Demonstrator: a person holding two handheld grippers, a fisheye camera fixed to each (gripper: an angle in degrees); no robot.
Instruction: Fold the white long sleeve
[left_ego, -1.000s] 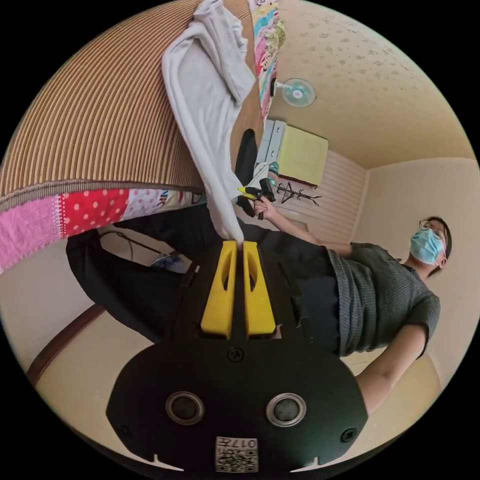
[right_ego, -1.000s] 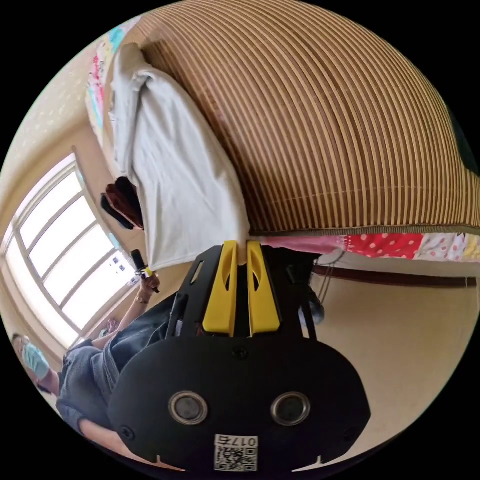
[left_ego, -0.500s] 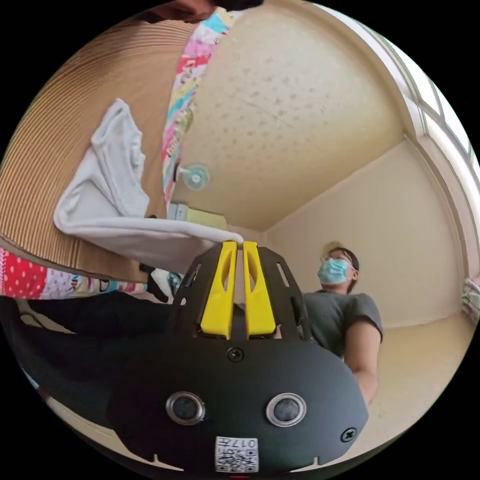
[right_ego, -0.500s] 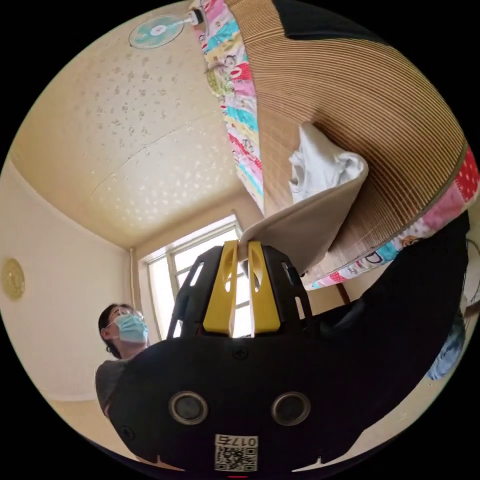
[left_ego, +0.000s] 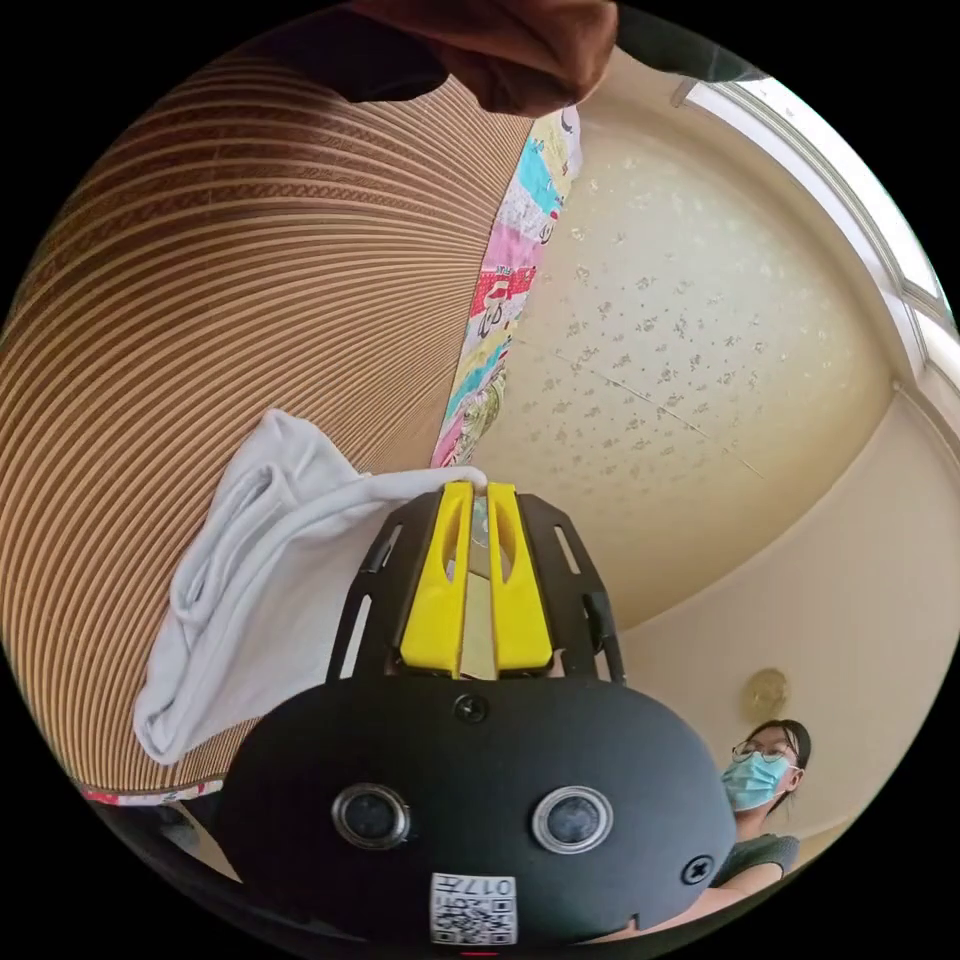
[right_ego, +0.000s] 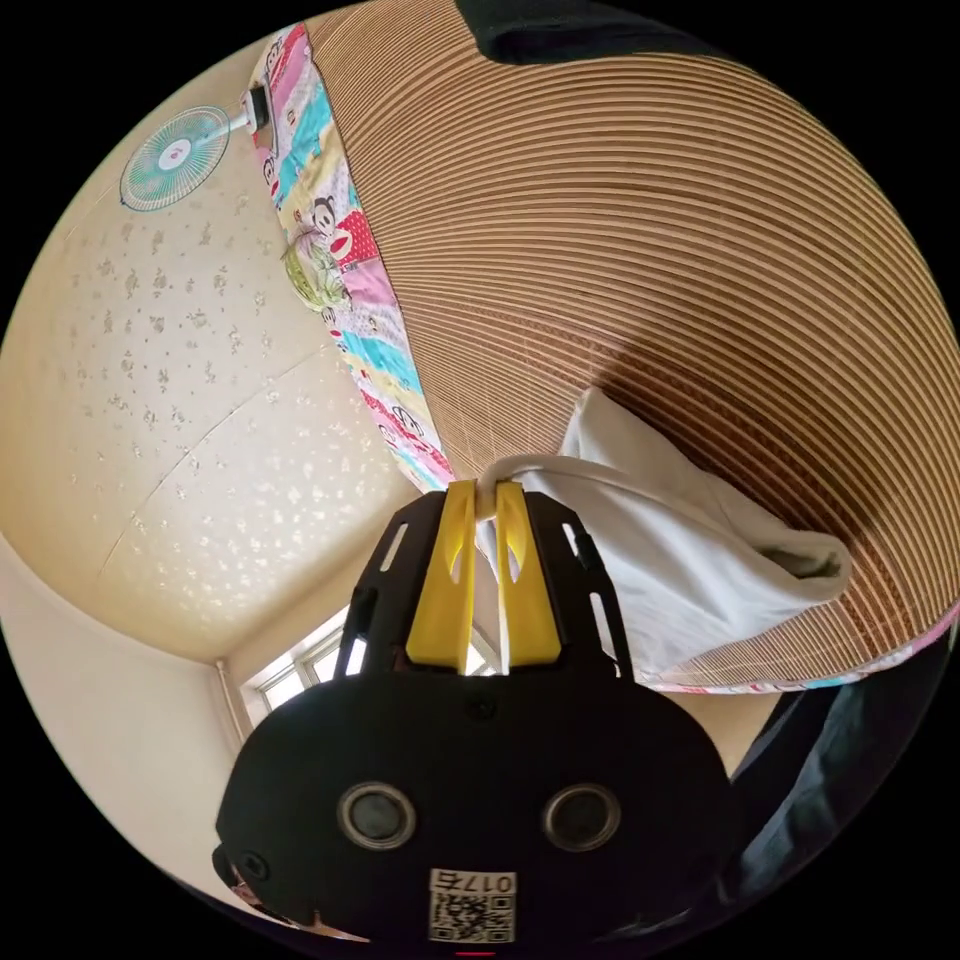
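A striped brown mat (left_ego: 200, 330) lies ahead of me, with a patchwork cartoon quilt (right_ego: 330, 260) along its far edge; a dark brown cloth (left_ego: 500, 50) sits on the mat's far end. Beyond the quilt I see the speckled cream ceiling (left_ego: 680, 380), a teal fan (right_ego: 165, 160), and a window (right_ego: 300, 665); a person in a face mask (left_ego: 765, 775) stands by the wall.

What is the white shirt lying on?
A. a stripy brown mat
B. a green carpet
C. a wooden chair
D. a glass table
A: the white shirt lies on the striped brown mat, with an edge pinched by the right gripper and the left gripper.
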